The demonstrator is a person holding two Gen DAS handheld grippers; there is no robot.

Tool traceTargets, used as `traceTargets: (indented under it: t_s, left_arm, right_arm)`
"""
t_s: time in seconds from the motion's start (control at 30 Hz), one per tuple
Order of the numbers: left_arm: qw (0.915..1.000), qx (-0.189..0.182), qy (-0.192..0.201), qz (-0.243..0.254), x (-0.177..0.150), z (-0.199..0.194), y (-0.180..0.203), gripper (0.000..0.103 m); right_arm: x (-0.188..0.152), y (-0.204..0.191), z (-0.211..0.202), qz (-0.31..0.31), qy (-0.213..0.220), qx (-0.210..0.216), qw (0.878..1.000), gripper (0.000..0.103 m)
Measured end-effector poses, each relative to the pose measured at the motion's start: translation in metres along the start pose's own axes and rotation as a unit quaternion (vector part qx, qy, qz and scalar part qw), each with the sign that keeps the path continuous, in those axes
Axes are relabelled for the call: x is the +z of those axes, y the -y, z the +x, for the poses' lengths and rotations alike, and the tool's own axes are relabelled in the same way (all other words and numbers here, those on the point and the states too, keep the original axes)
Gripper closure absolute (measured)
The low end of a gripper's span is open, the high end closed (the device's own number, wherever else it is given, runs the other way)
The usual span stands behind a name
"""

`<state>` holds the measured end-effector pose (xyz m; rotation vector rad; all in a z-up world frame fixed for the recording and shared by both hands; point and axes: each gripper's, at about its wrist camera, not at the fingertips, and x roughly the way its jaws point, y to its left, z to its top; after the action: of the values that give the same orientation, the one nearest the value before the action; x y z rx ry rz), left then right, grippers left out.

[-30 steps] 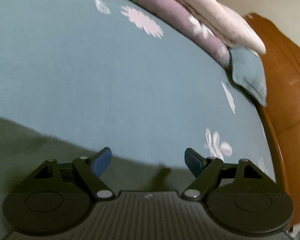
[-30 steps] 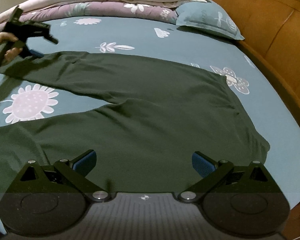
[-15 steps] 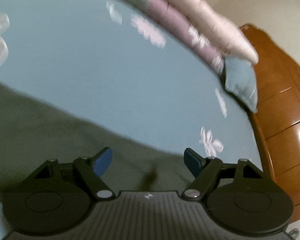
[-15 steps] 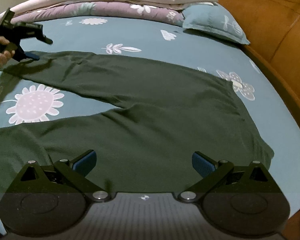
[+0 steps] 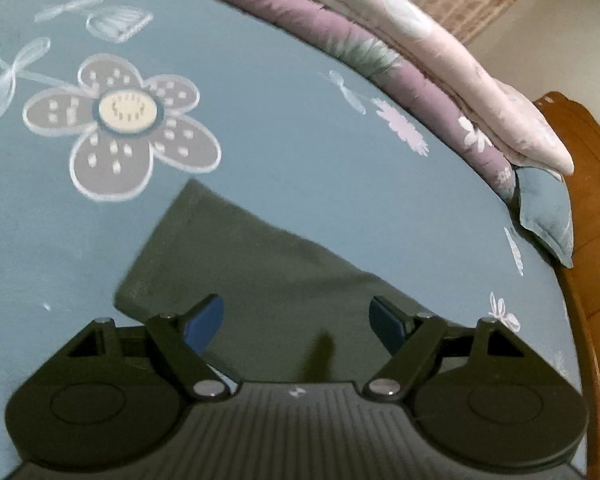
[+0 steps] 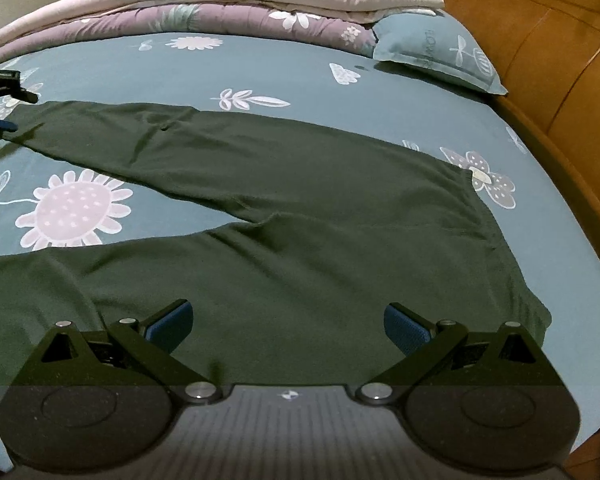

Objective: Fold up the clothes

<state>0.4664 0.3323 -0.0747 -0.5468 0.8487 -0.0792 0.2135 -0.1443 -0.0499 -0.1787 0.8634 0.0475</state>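
A pair of dark green trousers point(image 6: 300, 216) lies spread flat on the blue-grey flowered bedsheet point(image 6: 284, 76), its two legs parted in a V with a large pale sunflower print point(image 6: 74, 210) showing between them, and its waist end toward the wooden bed frame point(image 6: 548, 52). The right gripper point(image 6: 288, 326) hangs over the nearer leg and seat of the trousers, its blue pads spread wide with nothing between them but the cloth lying below. The left gripper point(image 5: 296, 322) is over the cuff end of the farther leg point(image 5: 236, 264), on the side of the trousers away from the bed frame; its jaws stand apart too and pinch nothing. In the right wrist view it shows only as a dark shape at the far left edge. Beyond the trousers, folded quilts point(image 6: 220, 4) in purple and pink are stacked along the far edge of the sheet, and a blue pillow point(image 6: 432, 48) lies beside the bed frame.
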Motion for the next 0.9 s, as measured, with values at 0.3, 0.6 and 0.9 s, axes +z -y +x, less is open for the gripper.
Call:
traceTargets:
  t_s: [0.3, 0.6, 0.9]
  left_arm:
    - [0.9984, 0.041, -0.003, 0.040, -0.007, -0.009, 0.014, 0.022]
    - [0.9787, -0.063, -0.041, 0.191, -0.066, -0.014, 0.126, 0.021]
    - [0.9601, -0.001, -0.082, 0.267, -0.102, 0.032, 0.166, 0.021]
  right_arm:
    - [0.001, -0.004, 0.001, -0.015, -0.003, 0.003, 1.000, 0.000]
    - [0.005, 0.004, 0.002, -0.002, 0.000, 0.003, 1.000, 0.000]
    - [-0.001, 0.009, 0.004, -0.005, -0.004, 0.015, 1.000, 0.000]
